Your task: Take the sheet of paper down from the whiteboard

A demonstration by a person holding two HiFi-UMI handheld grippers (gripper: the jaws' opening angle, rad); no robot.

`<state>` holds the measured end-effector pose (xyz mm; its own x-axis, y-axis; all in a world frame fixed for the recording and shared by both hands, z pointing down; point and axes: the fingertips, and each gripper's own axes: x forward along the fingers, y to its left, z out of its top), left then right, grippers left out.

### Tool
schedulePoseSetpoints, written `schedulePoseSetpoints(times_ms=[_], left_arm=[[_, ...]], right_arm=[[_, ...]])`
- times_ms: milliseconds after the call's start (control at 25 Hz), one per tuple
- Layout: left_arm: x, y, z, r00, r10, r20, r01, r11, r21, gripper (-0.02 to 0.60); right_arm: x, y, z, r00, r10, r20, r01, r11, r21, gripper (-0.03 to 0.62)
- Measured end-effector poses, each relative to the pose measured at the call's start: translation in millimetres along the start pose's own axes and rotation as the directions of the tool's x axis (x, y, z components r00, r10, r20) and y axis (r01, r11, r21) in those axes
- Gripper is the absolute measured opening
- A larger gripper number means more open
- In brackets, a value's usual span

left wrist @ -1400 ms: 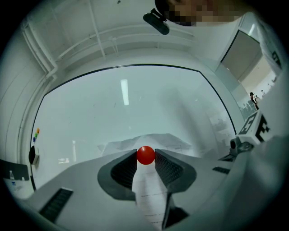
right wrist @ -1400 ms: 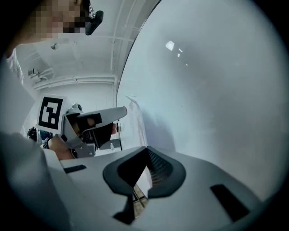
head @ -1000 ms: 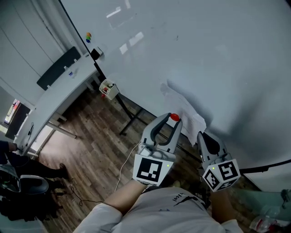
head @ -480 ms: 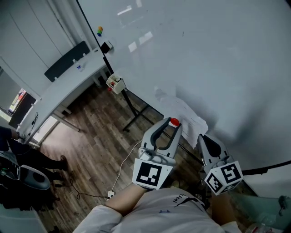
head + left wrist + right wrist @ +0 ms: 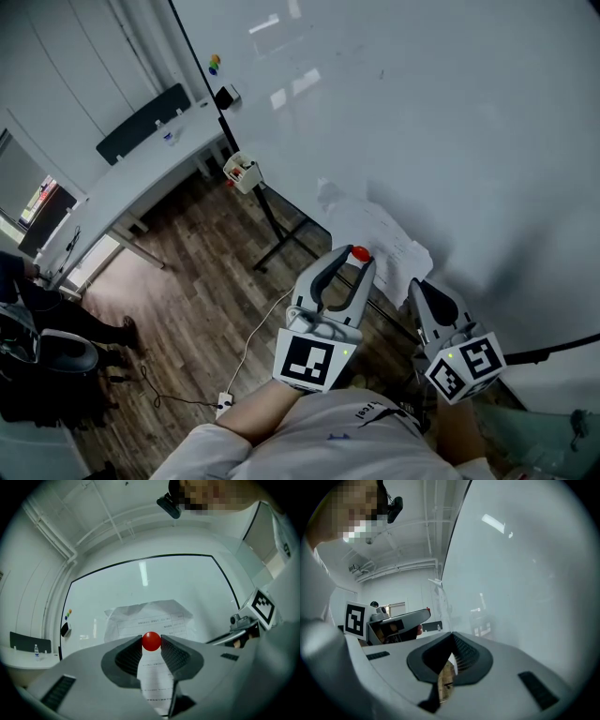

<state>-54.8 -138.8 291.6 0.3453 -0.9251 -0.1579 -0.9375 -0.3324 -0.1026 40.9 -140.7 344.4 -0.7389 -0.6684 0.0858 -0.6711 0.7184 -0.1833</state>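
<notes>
A crumpled printed sheet of paper (image 5: 373, 228) lies against the whiteboard (image 5: 450, 112), low on it. My left gripper (image 5: 356, 261) is just in front of the sheet's lower part and is shut on a small red round magnet (image 5: 359, 251). In the left gripper view the magnet (image 5: 151, 641) sits between the jaw tips, with the sheet (image 5: 150, 618) behind it. My right gripper (image 5: 417, 284) is at the sheet's lower right corner, jaws closed. In the right gripper view a thin white sliver of paper (image 5: 452, 662) shows between the closed jaws of that gripper (image 5: 451, 656).
The whiteboard stands on dark legs (image 5: 279, 242) over a wooden floor. A small marker box (image 5: 242, 172) hangs at its lower left, with coloured magnets (image 5: 215, 63) and an eraser (image 5: 226, 96) above. A long white table (image 5: 131, 183) stands to the left. A cable (image 5: 246, 349) runs across the floor.
The head view has swung a little, so the board and table sit further right in frame. Both grippers keep nearly the same place by the sheet, the left still holding the red magnet.
</notes>
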Motion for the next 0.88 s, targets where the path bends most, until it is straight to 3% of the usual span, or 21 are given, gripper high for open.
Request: schedulePoseSetpoints(times_ms=[880], left_arm=[[3.5, 4.8, -3.1, 1.000, -0.019, -0.002, 0.019, 1.000, 0.001, 0.133]], right_arm=[[4.0, 4.5, 2.6, 1.000, -0.009, 0.006, 0.009, 1.000, -0.013, 0.012]])
